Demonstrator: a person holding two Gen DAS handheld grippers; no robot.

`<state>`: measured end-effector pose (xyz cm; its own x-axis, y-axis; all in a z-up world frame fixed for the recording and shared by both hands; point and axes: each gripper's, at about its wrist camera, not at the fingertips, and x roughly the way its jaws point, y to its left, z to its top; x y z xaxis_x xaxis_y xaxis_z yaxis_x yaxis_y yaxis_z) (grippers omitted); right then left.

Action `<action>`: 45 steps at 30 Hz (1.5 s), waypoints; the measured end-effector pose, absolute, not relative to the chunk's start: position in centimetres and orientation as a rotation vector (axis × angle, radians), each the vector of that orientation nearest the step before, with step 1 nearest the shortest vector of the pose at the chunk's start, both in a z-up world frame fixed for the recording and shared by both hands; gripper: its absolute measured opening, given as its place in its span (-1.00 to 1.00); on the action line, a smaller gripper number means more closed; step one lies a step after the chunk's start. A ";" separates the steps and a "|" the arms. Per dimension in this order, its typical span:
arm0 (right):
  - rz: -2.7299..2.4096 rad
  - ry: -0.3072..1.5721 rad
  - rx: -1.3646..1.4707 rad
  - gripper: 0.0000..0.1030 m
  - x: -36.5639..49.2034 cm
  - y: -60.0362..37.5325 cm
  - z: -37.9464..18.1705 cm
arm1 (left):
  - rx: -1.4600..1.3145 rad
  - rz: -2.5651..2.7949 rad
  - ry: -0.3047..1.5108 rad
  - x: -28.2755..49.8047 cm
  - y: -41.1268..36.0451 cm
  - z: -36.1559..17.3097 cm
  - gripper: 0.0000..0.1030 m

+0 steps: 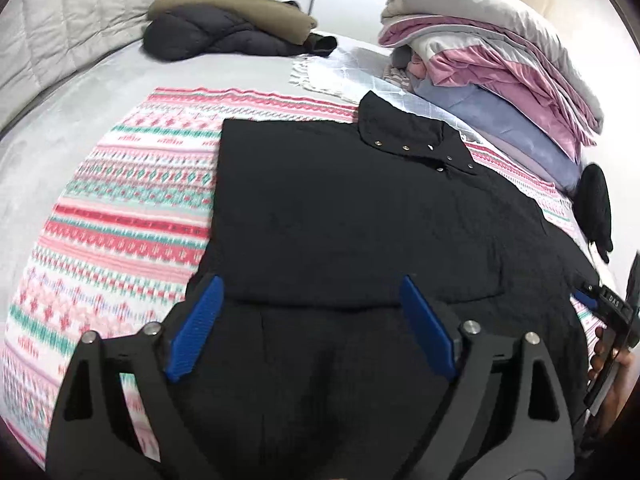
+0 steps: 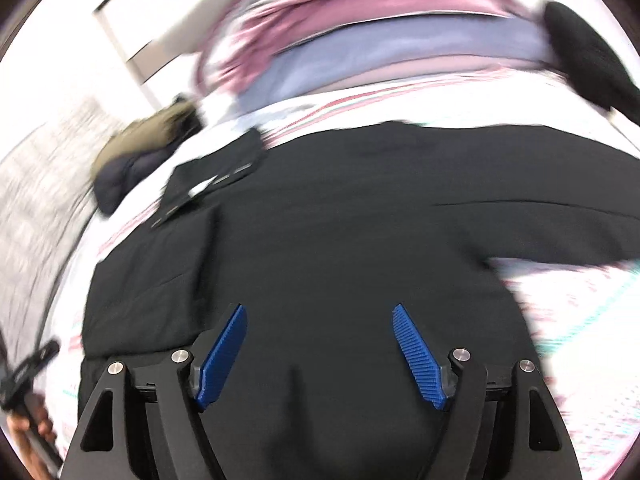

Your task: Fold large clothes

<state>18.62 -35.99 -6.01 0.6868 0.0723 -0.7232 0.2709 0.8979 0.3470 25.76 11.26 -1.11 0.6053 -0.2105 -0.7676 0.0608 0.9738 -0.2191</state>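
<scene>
A large black jacket (image 1: 340, 216) with a snap-button collar lies spread on a pink, white and teal patterned blanket (image 1: 120, 208) on the bed. Its left side is folded in to a straight edge. My left gripper (image 1: 310, 284) is open and empty, its blue pads wide apart over the jacket's lower part. My right gripper (image 2: 318, 312) is also open and empty above the same jacket (image 2: 340, 220); that view is blurred by motion. The right gripper also shows at the right edge of the left wrist view (image 1: 608, 304).
A dark puffer and an olive coat (image 1: 228, 28) lie heaped at the far side of the bed. A stack of folded pink, grey and blue bedding (image 1: 492, 60) sits at the far right, with a small black item (image 1: 596, 204) beside it. A padded headboard (image 1: 60, 28) stands at left.
</scene>
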 end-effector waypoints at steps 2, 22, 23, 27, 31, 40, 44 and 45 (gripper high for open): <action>-0.187 0.807 0.522 0.50 16.7 -40.0 -6.2 | -0.226 -0.142 0.923 25.1 11.5 -1.2 0.77; -0.640 0.656 0.867 0.51 7.9 -62.8 -10.6 | -0.235 -0.003 0.931 24.0 10.8 -5.0 0.78; -0.656 0.642 0.866 0.51 8.3 -63.3 -10.7 | -0.214 0.001 0.926 24.0 10.8 -5.0 0.78; -0.722 0.582 0.888 0.11 9.3 -64.9 -10.5 | -0.200 0.006 0.920 24.0 11.7 -5.3 0.78; -0.738 0.528 0.952 -0.74 9.0 -65.9 -9.1 | -0.206 -0.002 0.902 24.0 12.1 -5.2 0.78; -0.562 0.294 0.669 -0.82 10.7 -57.6 3.1 | -0.272 -0.075 0.902 23.8 12.3 -4.6 0.78; -0.472 0.275 0.462 -0.82 13.1 -50.6 7.5 | -0.278 -0.086 0.891 23.6 12.4 -4.2 0.78; -0.447 0.272 0.412 -0.82 13.8 -48.6 8.4 | -0.276 -0.090 0.886 23.5 12.4 -4.1 0.78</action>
